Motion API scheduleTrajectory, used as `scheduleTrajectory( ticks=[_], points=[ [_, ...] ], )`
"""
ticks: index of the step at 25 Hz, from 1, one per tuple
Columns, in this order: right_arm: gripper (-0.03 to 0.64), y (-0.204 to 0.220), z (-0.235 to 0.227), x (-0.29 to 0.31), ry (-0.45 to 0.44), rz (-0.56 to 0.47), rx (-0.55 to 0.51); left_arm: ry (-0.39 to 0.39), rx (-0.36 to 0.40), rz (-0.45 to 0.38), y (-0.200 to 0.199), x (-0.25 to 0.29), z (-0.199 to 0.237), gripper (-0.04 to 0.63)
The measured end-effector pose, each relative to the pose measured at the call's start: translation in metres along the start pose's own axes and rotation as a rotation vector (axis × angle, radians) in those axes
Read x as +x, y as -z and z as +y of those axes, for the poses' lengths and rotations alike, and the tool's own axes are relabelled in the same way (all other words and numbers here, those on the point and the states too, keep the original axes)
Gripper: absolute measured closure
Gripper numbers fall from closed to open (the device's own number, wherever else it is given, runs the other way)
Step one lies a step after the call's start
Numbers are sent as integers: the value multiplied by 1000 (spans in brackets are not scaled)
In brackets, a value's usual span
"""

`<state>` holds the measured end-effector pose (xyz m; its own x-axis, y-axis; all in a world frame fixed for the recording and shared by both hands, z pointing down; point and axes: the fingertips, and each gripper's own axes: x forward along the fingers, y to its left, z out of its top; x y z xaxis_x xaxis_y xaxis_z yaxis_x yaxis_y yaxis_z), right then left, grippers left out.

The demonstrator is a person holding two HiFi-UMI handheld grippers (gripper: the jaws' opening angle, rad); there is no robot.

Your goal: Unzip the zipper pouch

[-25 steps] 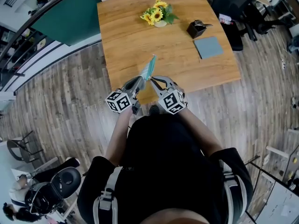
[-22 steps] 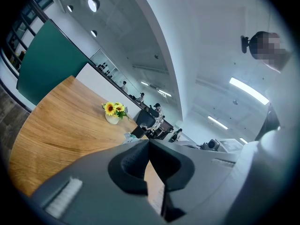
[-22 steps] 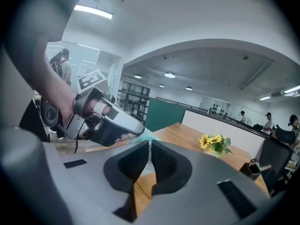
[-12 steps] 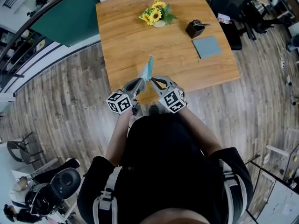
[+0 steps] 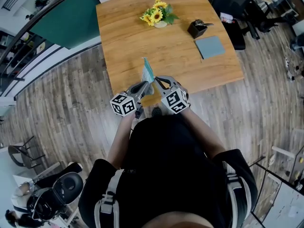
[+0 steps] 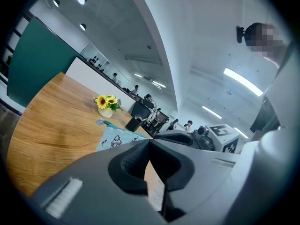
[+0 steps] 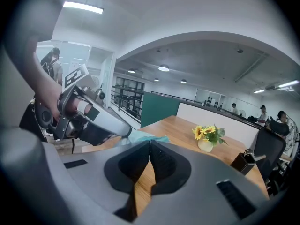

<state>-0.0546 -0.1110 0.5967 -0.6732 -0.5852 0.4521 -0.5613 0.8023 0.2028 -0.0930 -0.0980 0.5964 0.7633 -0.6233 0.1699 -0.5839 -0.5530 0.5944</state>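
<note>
The teal fabric zipper pouch [image 5: 148, 71] stands on edge, held up over the near edge of the light wooden table [image 5: 166, 46]. The left gripper [image 5: 144, 85] and right gripper [image 5: 156, 81] each have their jaws pinched together on its lower end, side by side.

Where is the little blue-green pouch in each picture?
Head view: the zipper pouch stands up over the near edge of the table, just in front of the person.
Left gripper view: the pouch sits low, left of centre, just past the jaw tips, and house drawings show on it.
Right gripper view: the pouch is a teal strip right above the jaw tips.
Shared landmark: the sunflowers.
</note>
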Motion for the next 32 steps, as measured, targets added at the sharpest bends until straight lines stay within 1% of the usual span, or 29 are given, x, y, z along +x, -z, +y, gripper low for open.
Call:
scheduleTrajectory(
  ticks=[7,9,11,13,16,19,22,32],
  points=[
    [607,1,-6,3,6,1,24,32,4,22,1,4,-1,598],
    [607,-1,-5,3,-23,-22,40,39,5,28,2,4,-1,598],
    [609,-5,-3,2,-77,-63,69,44,7,36,2,4,-2,598],
    [609,-7,-4,-1,-103,-78,76,54,7,44,4,4,-3,598],
    [609,-4,-6,0,-98,-64,59,80,17,68,7,7,-9,598],
    [609,-2,-8,0,-93,-60,76,112,32,104,9,10,-16,598],
    [609,1,-8,-1,-98,-58,77,143,19,122,12,9,-18,598],
    [607,7,-6,-4,-115,-53,85,197,9,161,20,7,-27,600]
  ],
)
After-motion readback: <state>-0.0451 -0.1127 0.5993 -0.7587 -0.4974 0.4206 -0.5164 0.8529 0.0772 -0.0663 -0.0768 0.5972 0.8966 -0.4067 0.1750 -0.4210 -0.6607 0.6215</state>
